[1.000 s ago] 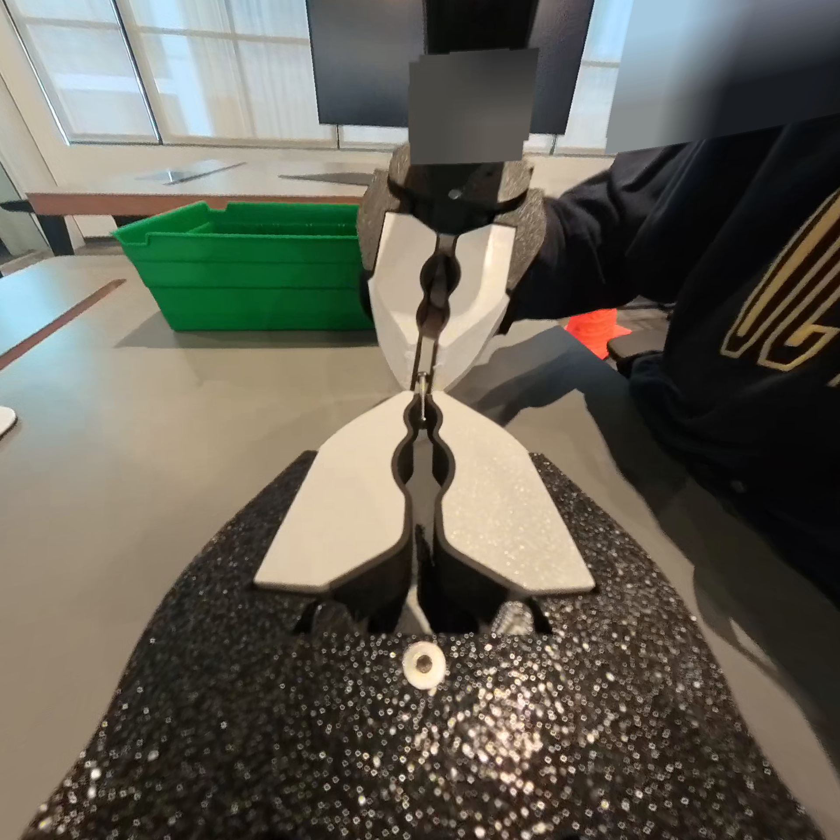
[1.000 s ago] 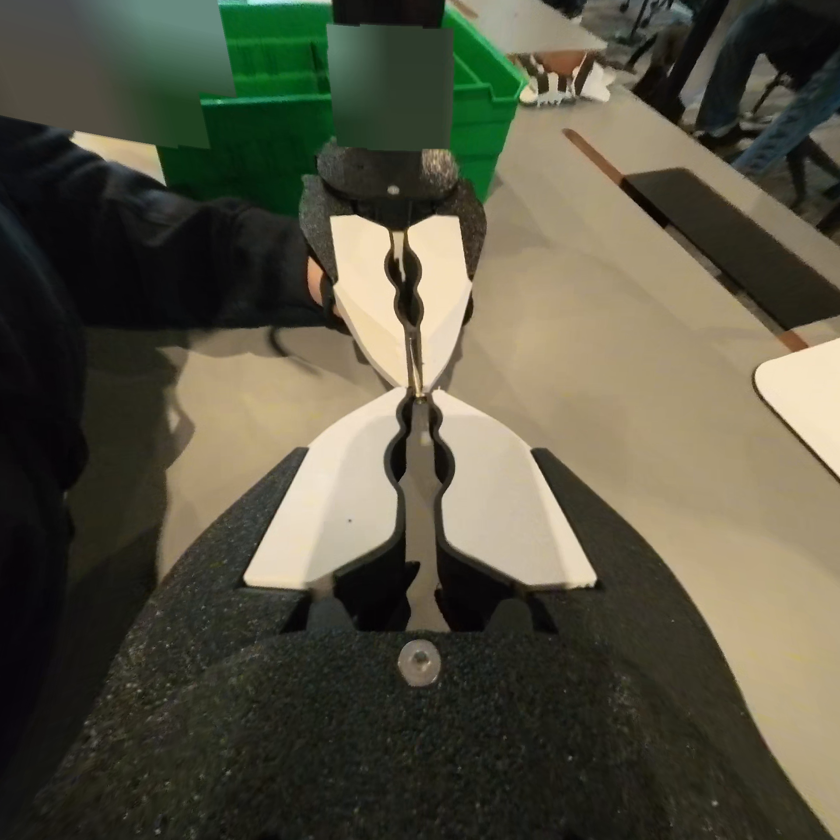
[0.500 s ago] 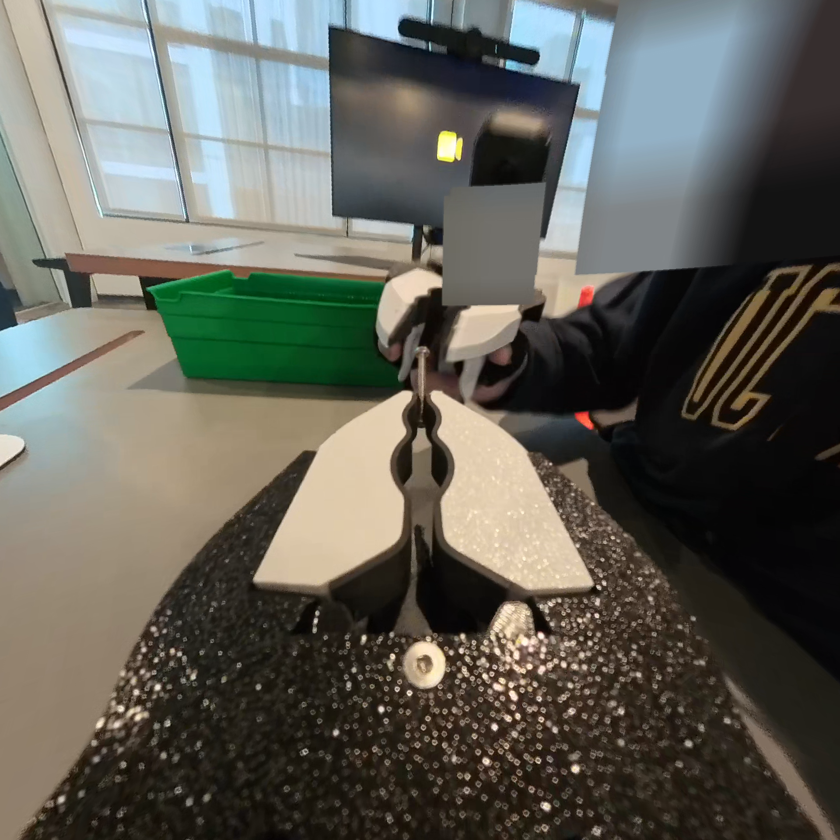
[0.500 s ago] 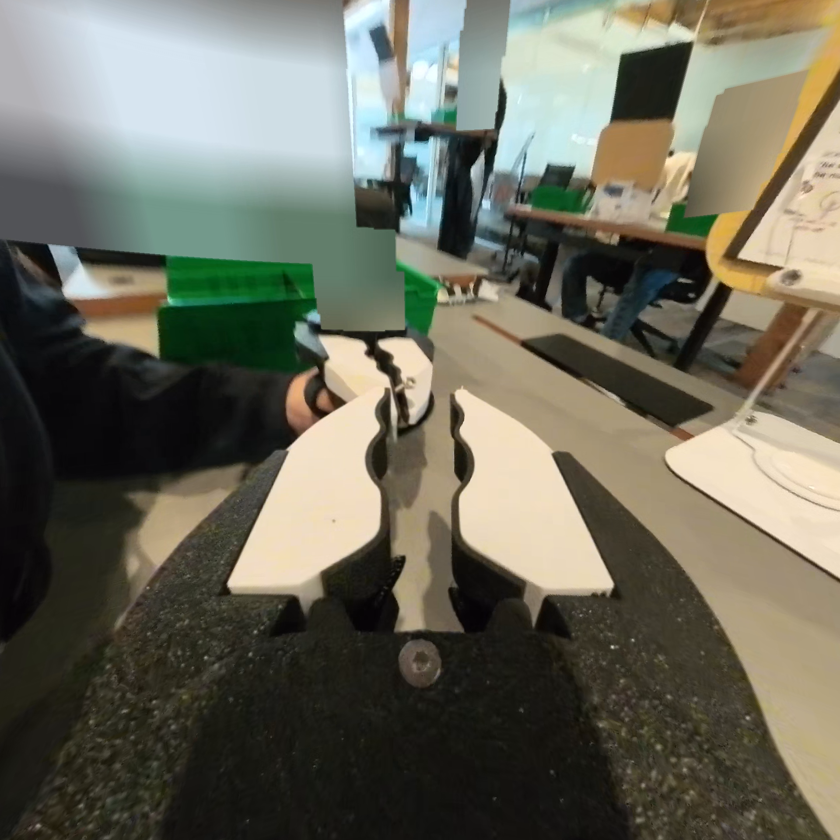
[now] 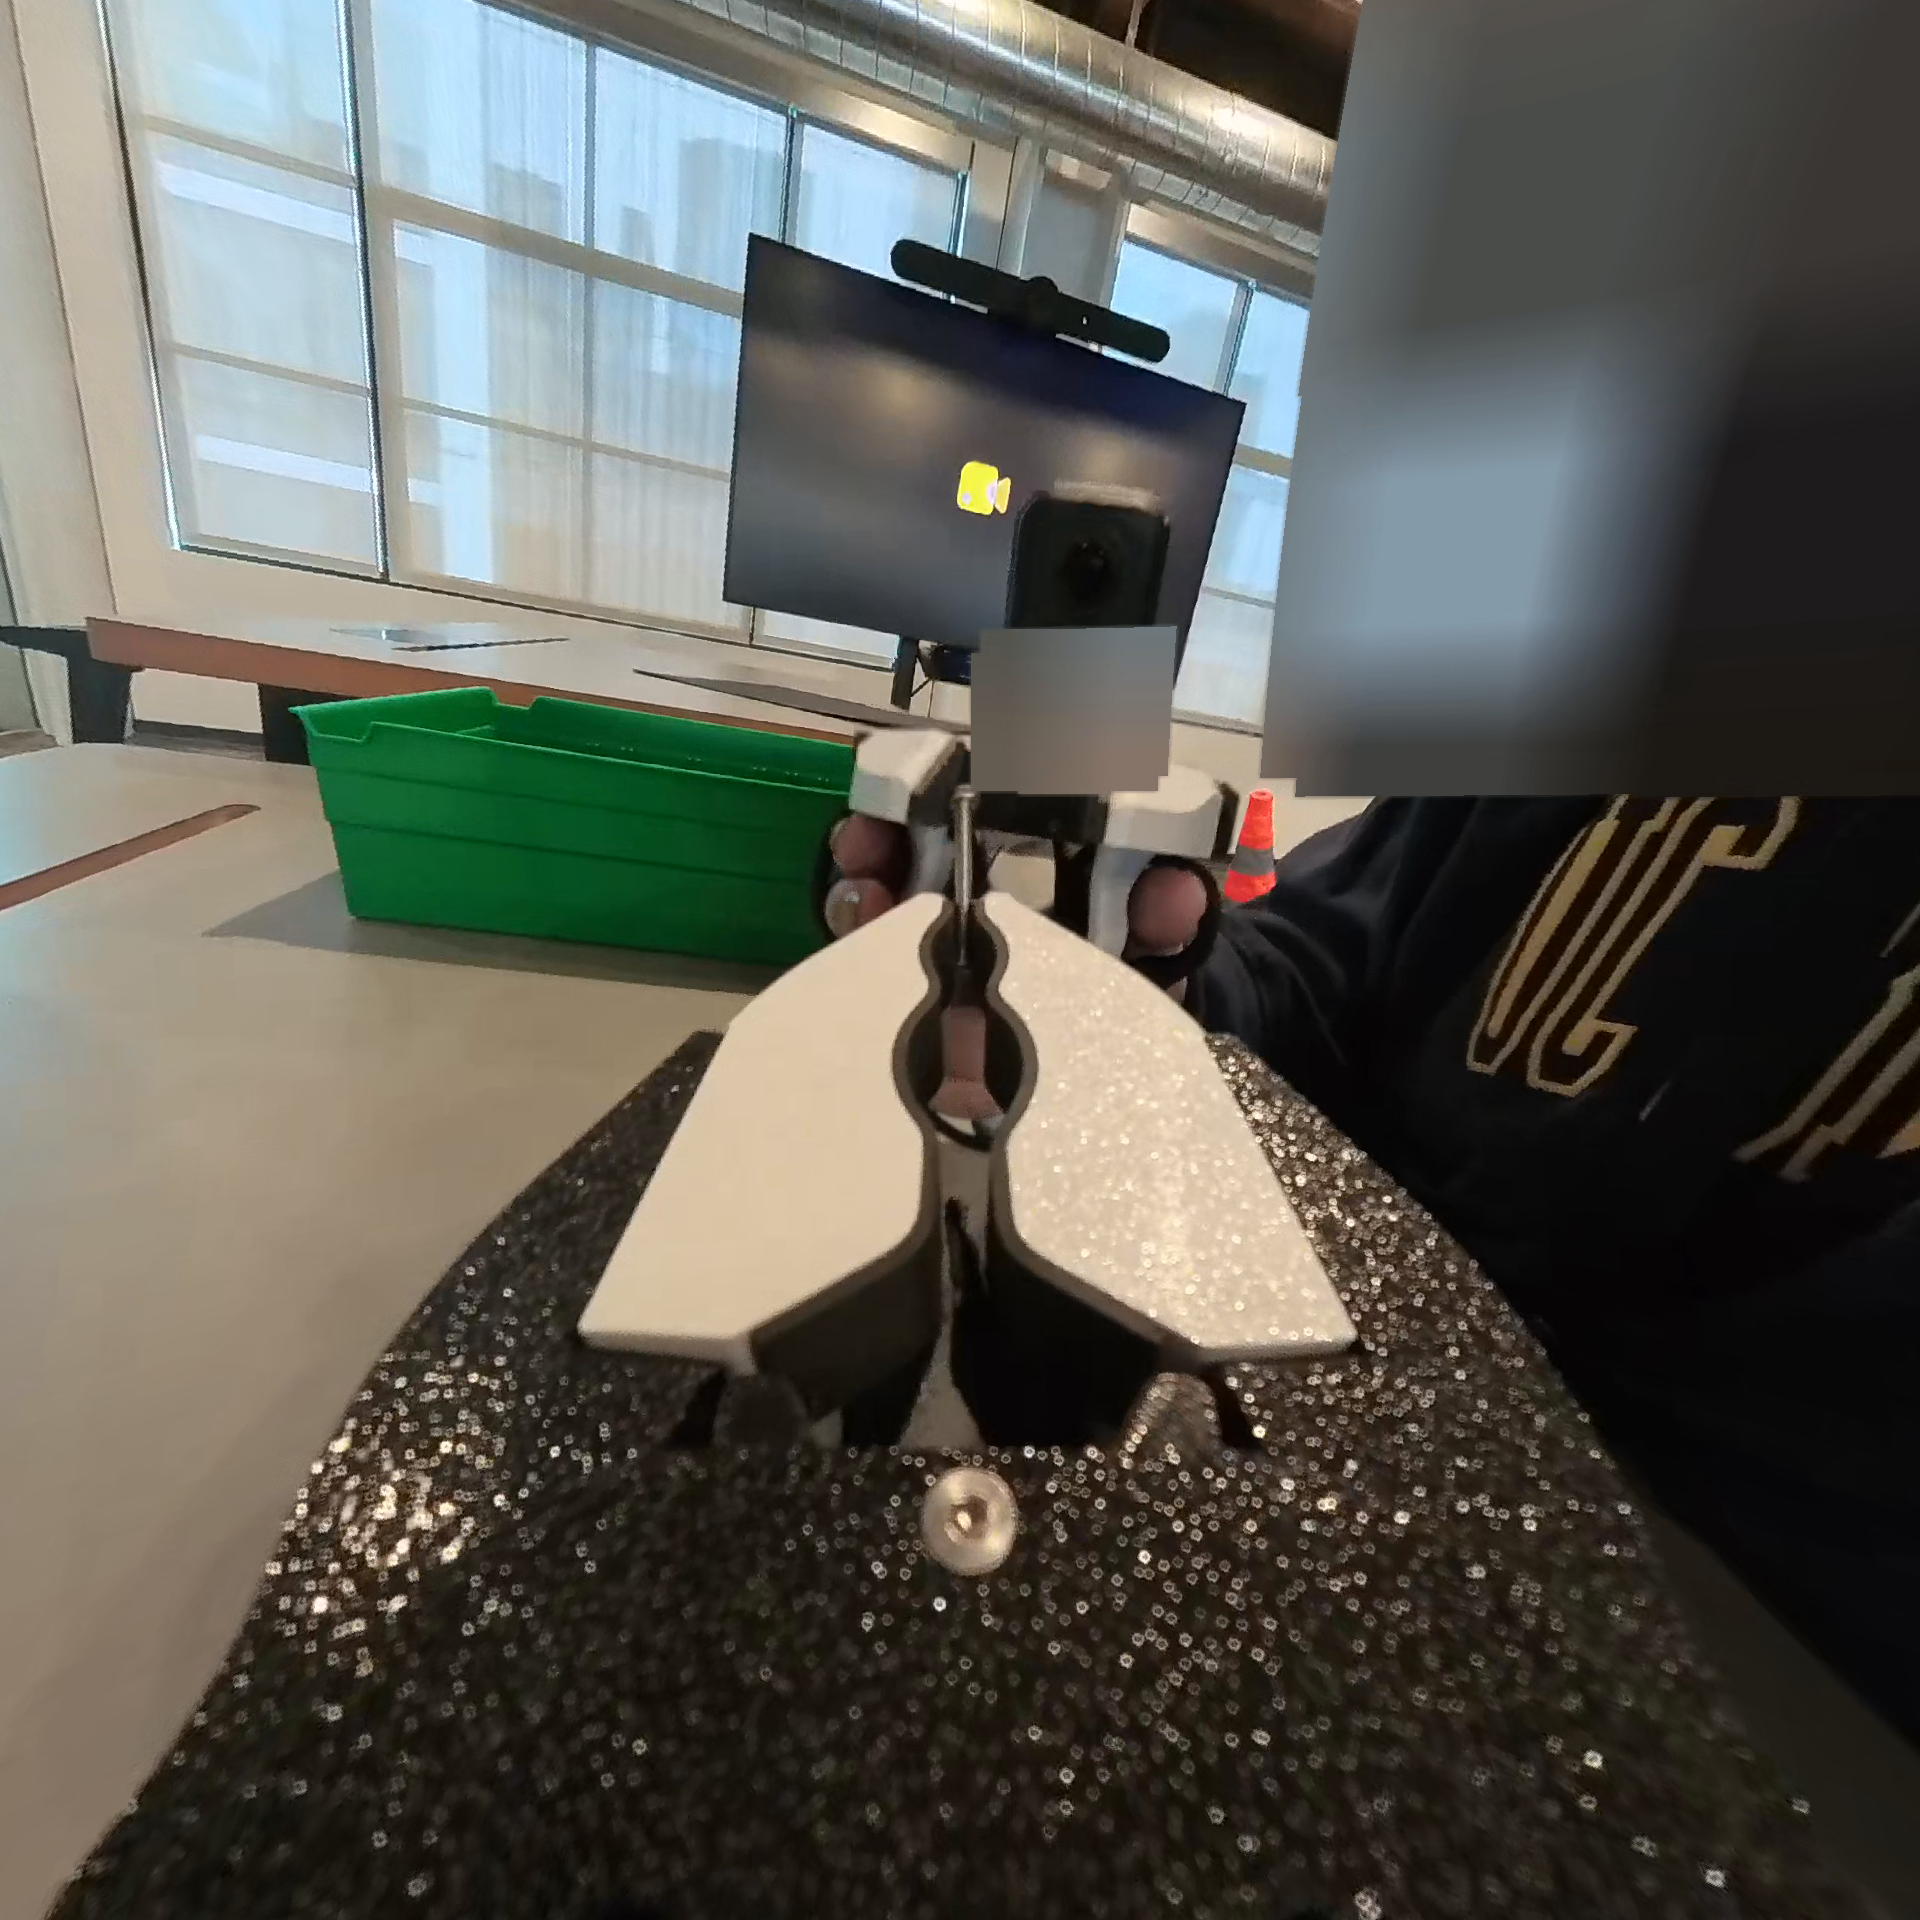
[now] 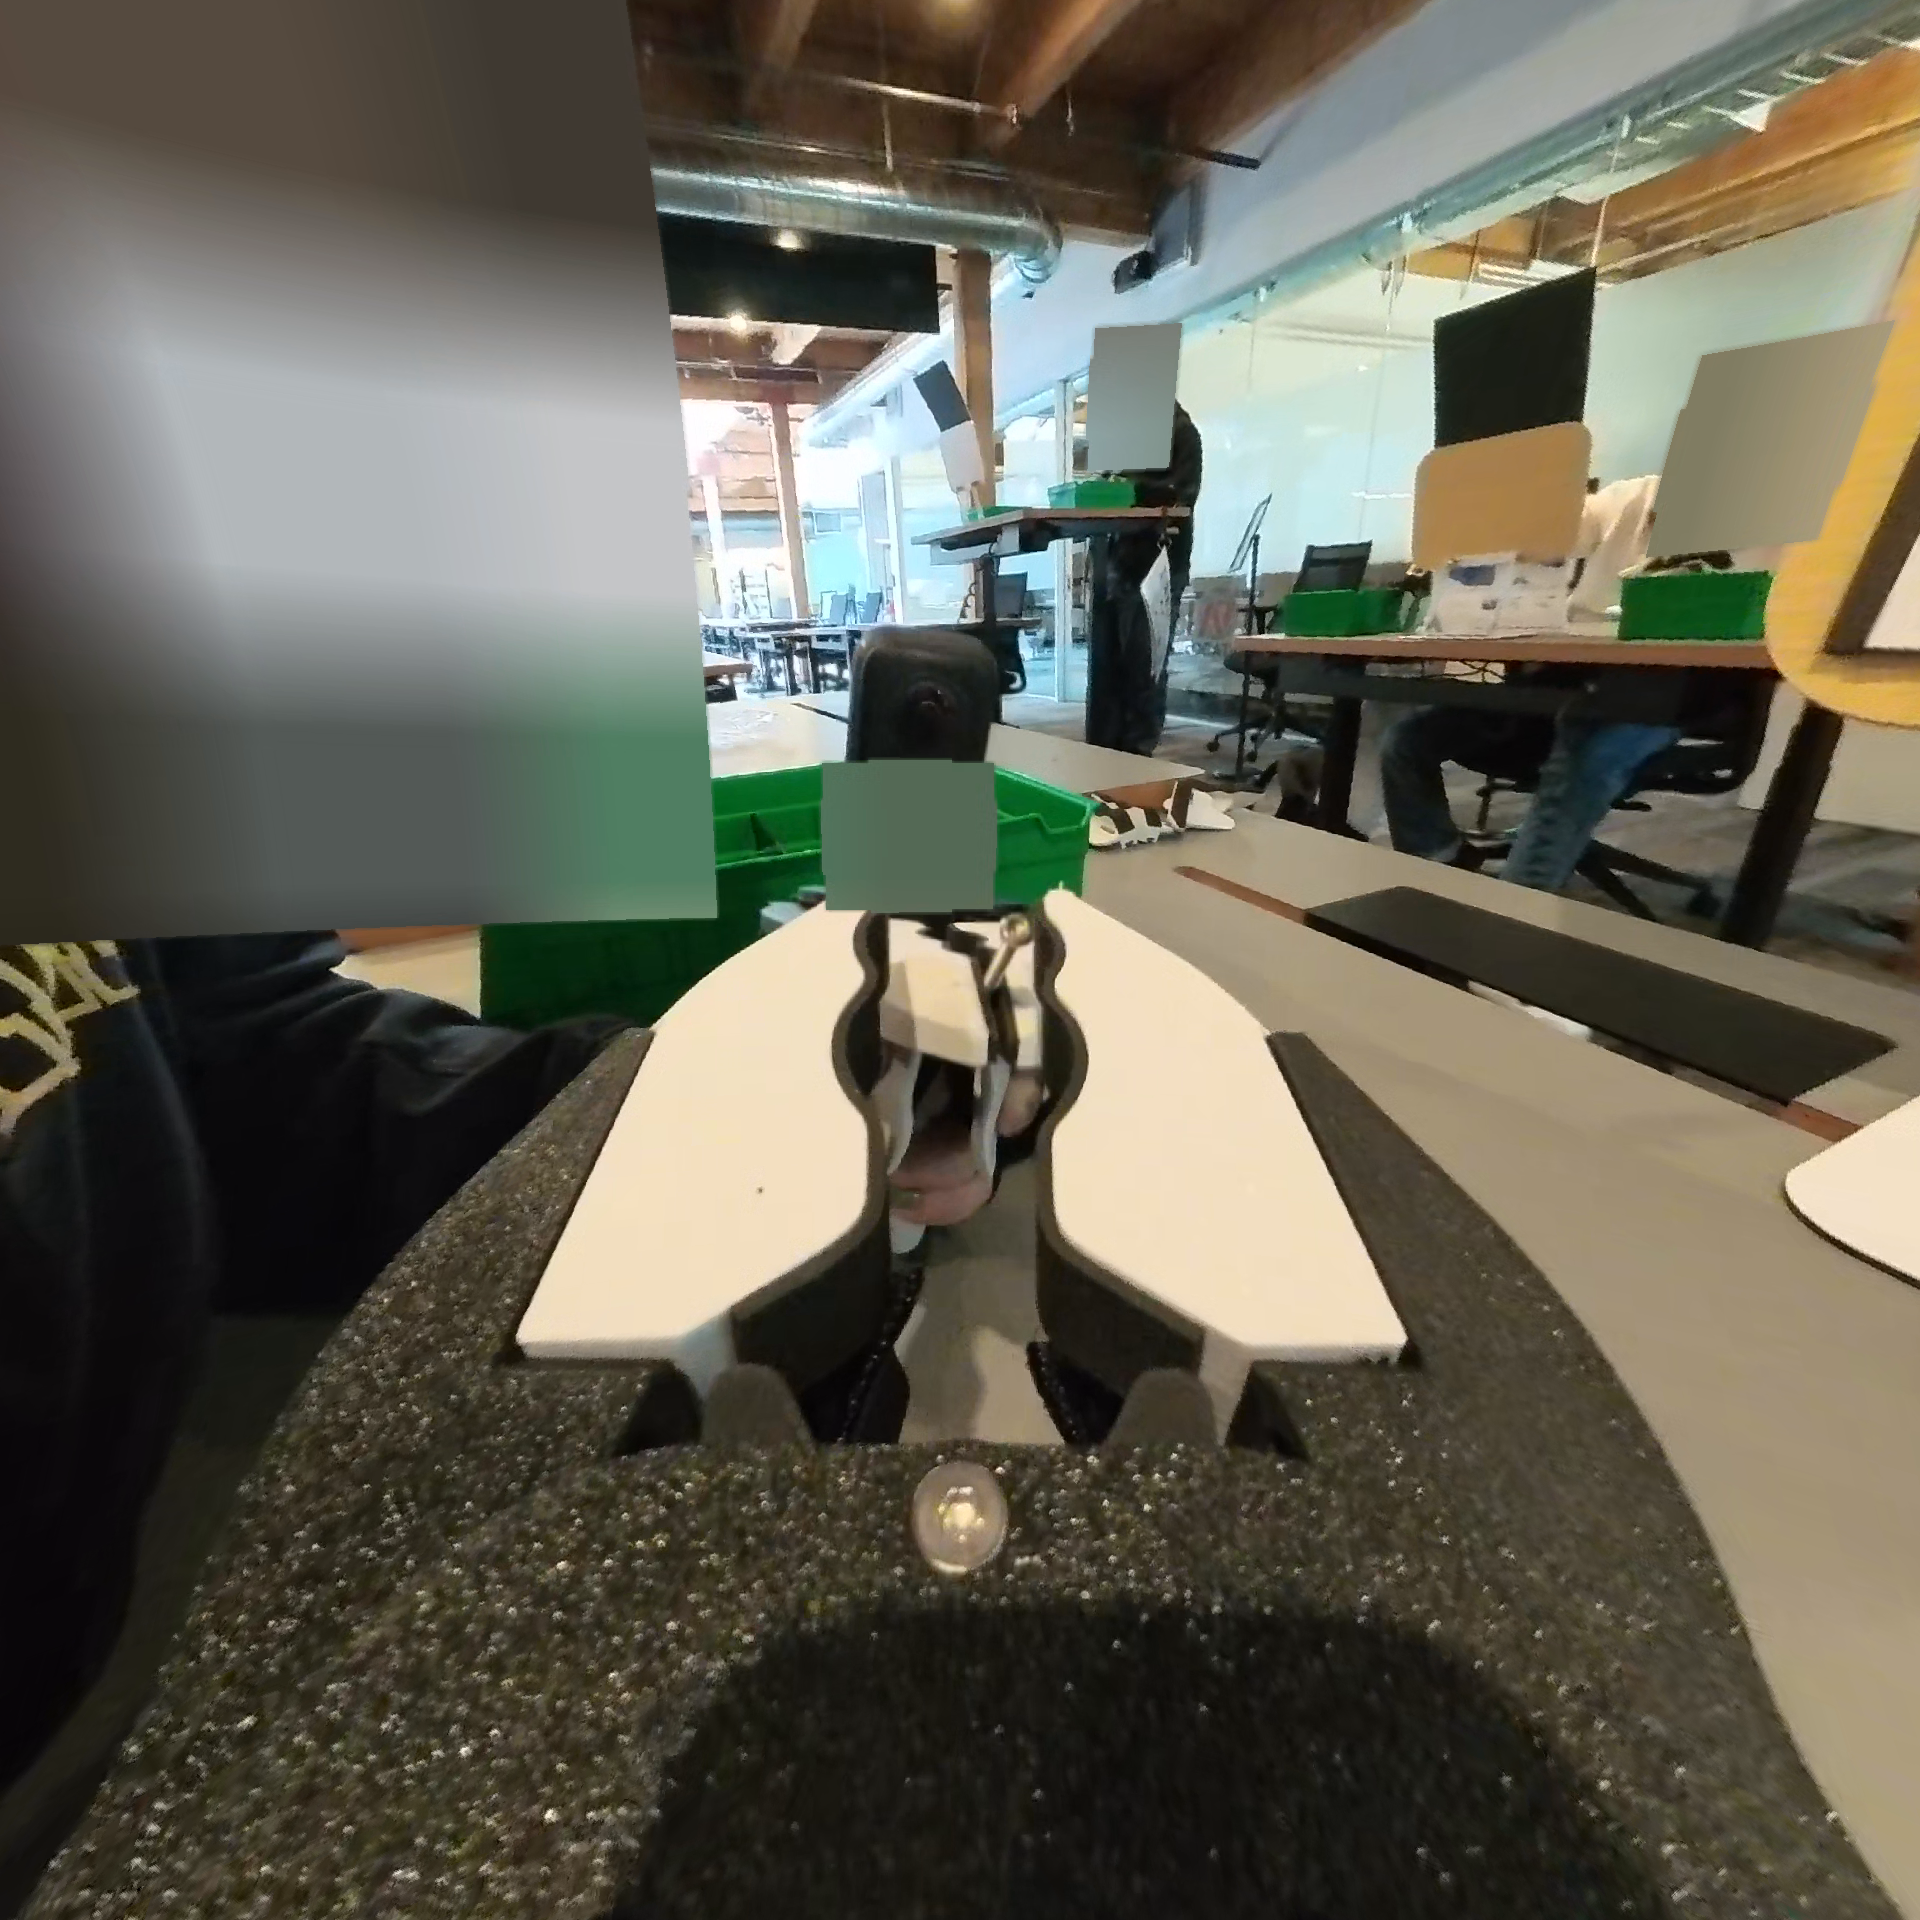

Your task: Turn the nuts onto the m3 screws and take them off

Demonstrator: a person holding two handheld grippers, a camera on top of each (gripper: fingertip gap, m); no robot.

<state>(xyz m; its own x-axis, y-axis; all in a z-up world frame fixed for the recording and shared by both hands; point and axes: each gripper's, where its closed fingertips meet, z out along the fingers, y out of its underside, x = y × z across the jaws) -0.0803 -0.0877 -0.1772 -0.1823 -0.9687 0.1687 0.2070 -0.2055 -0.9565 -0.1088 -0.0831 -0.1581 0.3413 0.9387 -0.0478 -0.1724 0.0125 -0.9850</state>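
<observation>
In the left wrist view, the left gripper [image 5: 964,914] is pinching a thin metal screw [image 5: 964,852] between its 2 closed fingers [image 5: 1049,935], the screw standing upright above the grey surface [image 5: 260,1091] with a green bin [image 5: 582,821] behind. In the right wrist view, the right gripper [image 6: 961,935] is holding its 2 white fingers [image 6: 1143,1039] clearly apart, gripping nothing, and the screw [image 6: 1006,951] is showing tilted between them, clamped in the left gripper [image 6: 987,1013] beyond.

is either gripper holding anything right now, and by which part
The left gripper is shut on a thin metal screw, pinching its lower shank, head upward. The right gripper is open, holding nothing.
</observation>
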